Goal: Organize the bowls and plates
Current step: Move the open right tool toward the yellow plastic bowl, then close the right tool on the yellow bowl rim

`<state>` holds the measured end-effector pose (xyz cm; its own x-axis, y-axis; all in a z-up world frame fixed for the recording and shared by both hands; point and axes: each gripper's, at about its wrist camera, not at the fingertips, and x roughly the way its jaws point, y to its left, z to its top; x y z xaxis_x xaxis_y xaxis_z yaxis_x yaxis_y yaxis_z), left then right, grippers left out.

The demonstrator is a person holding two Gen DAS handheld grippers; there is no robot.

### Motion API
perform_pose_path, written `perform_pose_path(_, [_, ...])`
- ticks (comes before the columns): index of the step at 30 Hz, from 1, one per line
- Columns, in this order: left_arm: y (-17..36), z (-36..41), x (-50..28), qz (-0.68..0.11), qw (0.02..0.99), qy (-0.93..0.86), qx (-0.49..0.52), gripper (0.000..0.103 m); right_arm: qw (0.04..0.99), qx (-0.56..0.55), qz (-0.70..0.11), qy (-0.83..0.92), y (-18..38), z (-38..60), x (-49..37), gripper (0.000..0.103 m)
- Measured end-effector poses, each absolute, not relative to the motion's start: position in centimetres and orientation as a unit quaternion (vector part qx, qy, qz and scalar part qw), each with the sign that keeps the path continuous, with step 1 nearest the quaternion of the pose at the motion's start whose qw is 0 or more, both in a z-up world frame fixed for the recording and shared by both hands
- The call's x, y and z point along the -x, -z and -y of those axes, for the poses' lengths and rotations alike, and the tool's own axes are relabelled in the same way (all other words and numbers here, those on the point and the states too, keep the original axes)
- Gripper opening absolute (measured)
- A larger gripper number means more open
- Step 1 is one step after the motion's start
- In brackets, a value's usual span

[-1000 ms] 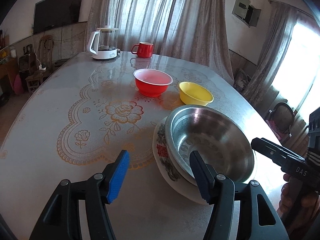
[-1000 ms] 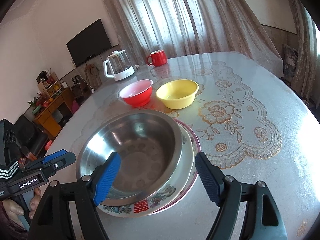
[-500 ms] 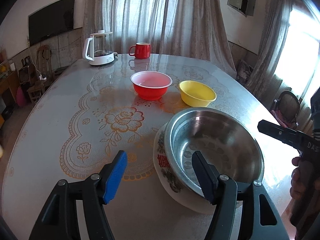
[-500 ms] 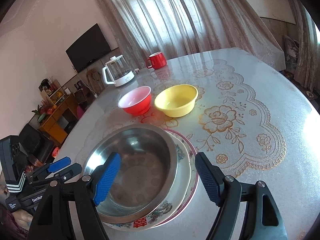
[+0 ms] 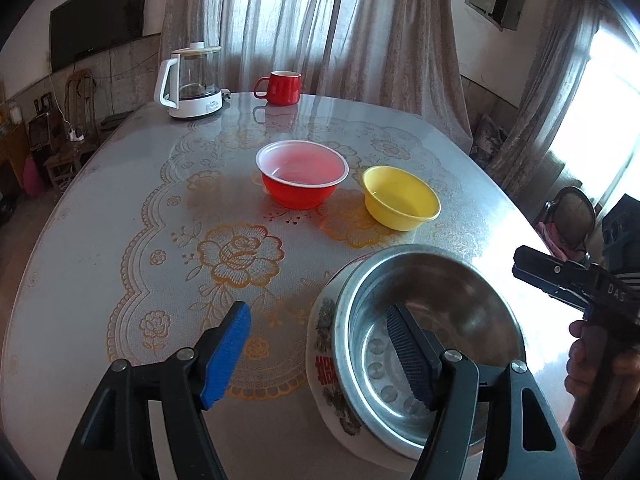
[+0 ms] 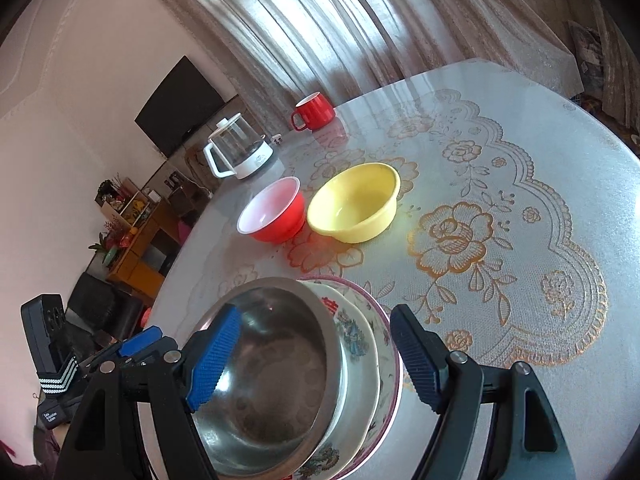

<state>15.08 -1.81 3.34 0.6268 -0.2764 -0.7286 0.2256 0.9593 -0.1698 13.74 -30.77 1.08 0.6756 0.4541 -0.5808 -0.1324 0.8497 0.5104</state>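
- So the left gripper [image 5: 318,354] has its jaws apart and just been opening, nothing clamped.
- Red bowl [image 5: 302,179] and yellow bowl [image 5: 401,197] sit mid-table, just beside each other: smooth plastic, probably light. Best pinched at the rim.
- Steel bowl [image 5: 430,330] rests on stacked floral plates [image 6: 362,344] at the near edge; shiny, likely slippery, plates breakable.
- Right gripper [image 6: 314,356] is spread wide, empty.
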Motion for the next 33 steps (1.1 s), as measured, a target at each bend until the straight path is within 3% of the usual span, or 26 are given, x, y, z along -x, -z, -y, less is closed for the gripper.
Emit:
perform_pose_path(21, [-4.3, 8.3, -27.3, -0.463, 0.841, 0.274, 0.056, 0.069, 0.848, -0.301, -0.404, -0.166, 1.7, 35.0, -25.0, 0.078])
perform_pose_path(27, [-3.3, 10.4, -30.3, -0.491, 0.82, 0.288, 0.063, 0.069, 0.847, -0.294, -0.415, -0.153, 2.5, 35.2, -27.6, 0.051])
perform_pose_path(33, [-1.9, 12.1, -32.4, -0.515, 0.809, 0.277, 0.063, 0.07, 0.851, -0.286, -0.419, -0.137, 3.0, 35.3, -29.5, 0.039])
